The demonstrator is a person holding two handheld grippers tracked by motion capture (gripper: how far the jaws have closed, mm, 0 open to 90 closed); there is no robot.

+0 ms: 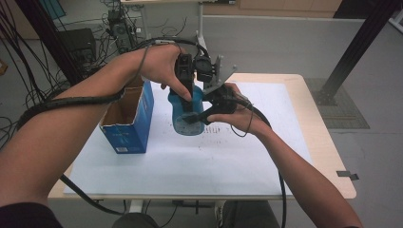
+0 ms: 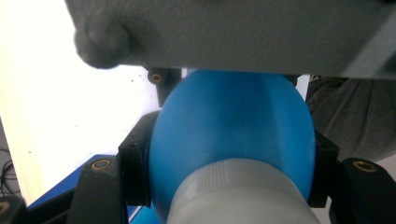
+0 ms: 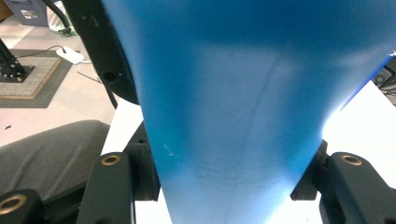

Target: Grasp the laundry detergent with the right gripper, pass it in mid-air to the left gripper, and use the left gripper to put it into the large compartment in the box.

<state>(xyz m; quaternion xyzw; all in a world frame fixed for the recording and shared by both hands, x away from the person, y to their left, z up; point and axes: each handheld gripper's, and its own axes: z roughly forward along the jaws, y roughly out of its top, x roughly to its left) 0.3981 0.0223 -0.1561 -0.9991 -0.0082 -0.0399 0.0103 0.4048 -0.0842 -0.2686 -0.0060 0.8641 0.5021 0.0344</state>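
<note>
A blue plastic bottle is held above the white table top, with both grippers on it. My left gripper comes down from above and is shut on the bottle; in the left gripper view its jaws clamp the blue body just by the ribbed pale cap. My right gripper reaches in from the right and is shut on the bottle lower down. In the right gripper view the blue wall sits pinched between the two black jaws. The bottle's base is hidden.
An open blue cardboard box stands on the table just left of the bottle. A white sheet covers most of the wooden table. Cables trail from both grippers, and black frame posts and cable clutter stand beyond the far edge.
</note>
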